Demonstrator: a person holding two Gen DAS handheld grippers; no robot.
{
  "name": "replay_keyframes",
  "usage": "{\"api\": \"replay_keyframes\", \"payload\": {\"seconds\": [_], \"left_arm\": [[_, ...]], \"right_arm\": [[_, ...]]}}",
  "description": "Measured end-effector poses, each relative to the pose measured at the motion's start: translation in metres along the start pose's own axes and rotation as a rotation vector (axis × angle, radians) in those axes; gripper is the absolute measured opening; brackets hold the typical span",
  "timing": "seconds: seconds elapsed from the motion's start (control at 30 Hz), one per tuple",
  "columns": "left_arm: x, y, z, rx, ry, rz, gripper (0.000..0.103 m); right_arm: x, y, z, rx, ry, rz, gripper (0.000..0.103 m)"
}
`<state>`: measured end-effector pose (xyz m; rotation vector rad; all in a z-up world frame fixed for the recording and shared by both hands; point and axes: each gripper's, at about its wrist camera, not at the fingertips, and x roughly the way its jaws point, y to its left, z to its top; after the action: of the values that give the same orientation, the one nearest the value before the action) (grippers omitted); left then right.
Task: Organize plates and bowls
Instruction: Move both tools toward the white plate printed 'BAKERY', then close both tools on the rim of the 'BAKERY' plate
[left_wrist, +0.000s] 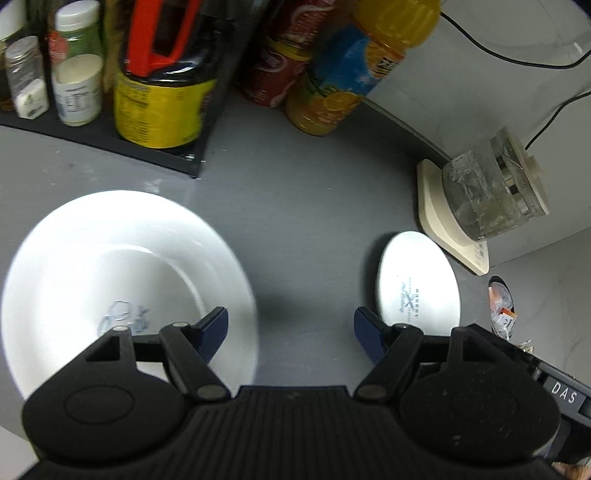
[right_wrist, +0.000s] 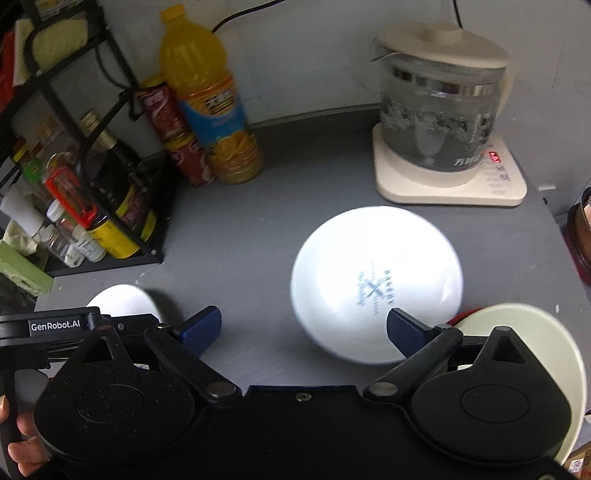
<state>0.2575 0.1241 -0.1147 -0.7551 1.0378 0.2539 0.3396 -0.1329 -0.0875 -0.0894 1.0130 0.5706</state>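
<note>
A large white plate (left_wrist: 110, 273) with a blue mark lies on the grey counter at the left of the left wrist view. My left gripper (left_wrist: 291, 330) is open and empty, its left finger over the plate's right rim. A smaller white plate with blue print (left_wrist: 417, 280) lies to the right; it also shows in the right wrist view (right_wrist: 376, 277). My right gripper (right_wrist: 303, 328) is open and empty, its right finger over that plate's near edge. A cream plate (right_wrist: 532, 332) lies at the right. The large plate's edge (right_wrist: 125, 299) shows behind the left gripper.
A black rack (right_wrist: 110, 221) with bottles and spice jars stands at the left. An orange juice bottle (right_wrist: 210, 99) and red cans (right_wrist: 173, 133) stand at the back. A glass kettle on a cream base (right_wrist: 443, 122) stands at the back right. Cables run along the wall.
</note>
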Motion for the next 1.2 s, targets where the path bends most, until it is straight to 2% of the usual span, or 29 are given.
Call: {"api": "replay_keyframes", "payload": {"seconds": [0.27, 0.73, 0.83, 0.97, 1.07, 1.13, 1.2], "left_arm": [[0.026, -0.026, 0.006, -0.043, 0.022, -0.016, 0.073], [0.077, -0.06, 0.007, -0.122, 0.076, -0.027, 0.07], [0.088, -0.062, 0.004, -0.147, 0.088, -0.037, 0.064], [0.103, -0.066, -0.001, -0.166, 0.102, -0.047, 0.053], [0.111, -0.068, -0.003, -0.175, 0.105, -0.051, 0.044], [0.117, -0.069, -0.004, -0.18, 0.109, -0.049, 0.037], [0.122, -0.069, -0.006, -0.19, 0.119, -0.054, 0.028]], "right_arm": [[0.011, -0.033, 0.022, 0.012, 0.038, -0.009, 0.097], [0.047, -0.083, 0.054, -0.008, 0.16, -0.034, 0.094], [0.058, -0.094, 0.056, -0.007, 0.188, -0.042, 0.089], [0.07, -0.106, 0.058, 0.012, 0.22, -0.046, 0.082], [0.08, -0.114, 0.058, 0.029, 0.247, -0.036, 0.072], [0.087, -0.117, 0.057, 0.037, 0.273, -0.029, 0.058], [0.093, -0.118, 0.056, 0.043, 0.296, -0.024, 0.054]]}}
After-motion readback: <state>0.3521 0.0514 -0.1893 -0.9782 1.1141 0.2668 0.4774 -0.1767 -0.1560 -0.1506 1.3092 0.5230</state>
